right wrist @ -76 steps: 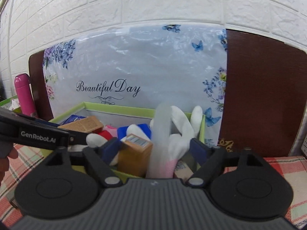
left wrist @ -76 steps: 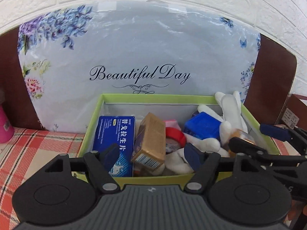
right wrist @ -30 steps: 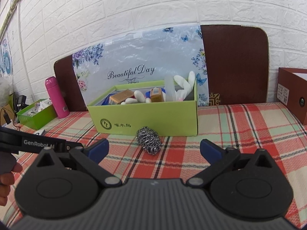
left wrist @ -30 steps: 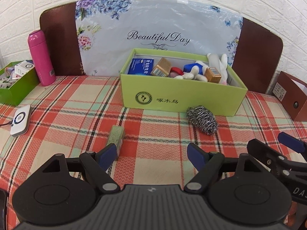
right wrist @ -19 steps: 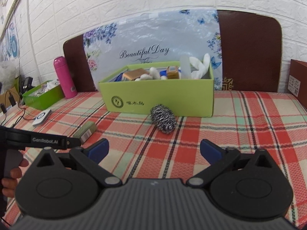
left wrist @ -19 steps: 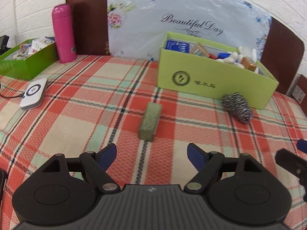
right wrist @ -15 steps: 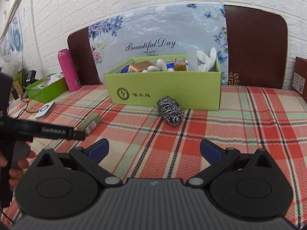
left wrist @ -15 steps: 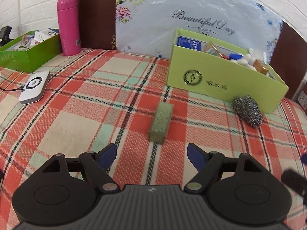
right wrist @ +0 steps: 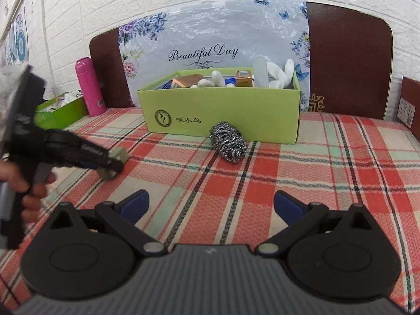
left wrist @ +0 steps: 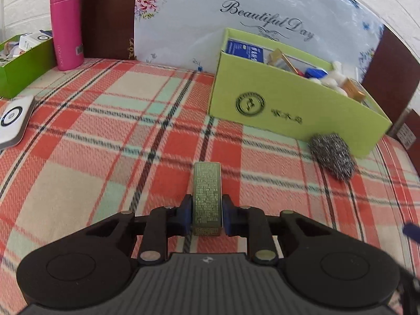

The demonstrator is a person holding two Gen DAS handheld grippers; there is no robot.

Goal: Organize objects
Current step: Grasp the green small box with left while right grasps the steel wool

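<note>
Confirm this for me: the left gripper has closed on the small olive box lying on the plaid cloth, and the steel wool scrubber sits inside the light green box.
One part is wrong. The steel wool scrubber sits outside the light green box, on the plaid cloth against its front wall, as the right wrist view shows. The left gripper, whose jaws have just been closing, does grip the small olive box.

Open cloth (right wrist: 262, 183) before green box (right wrist: 223, 120) (scourer (right wrist: 228, 141) alongside)

Each gripper, left gripper (left wrist: 206, 214) and right gripper (right wrist: 211, 206), is matte black plastic: two round discs flank a ribbed grey centre plate, silver screws sit at the finger pivots, and the pads (right wrist: 136, 204) are blue.
</note>
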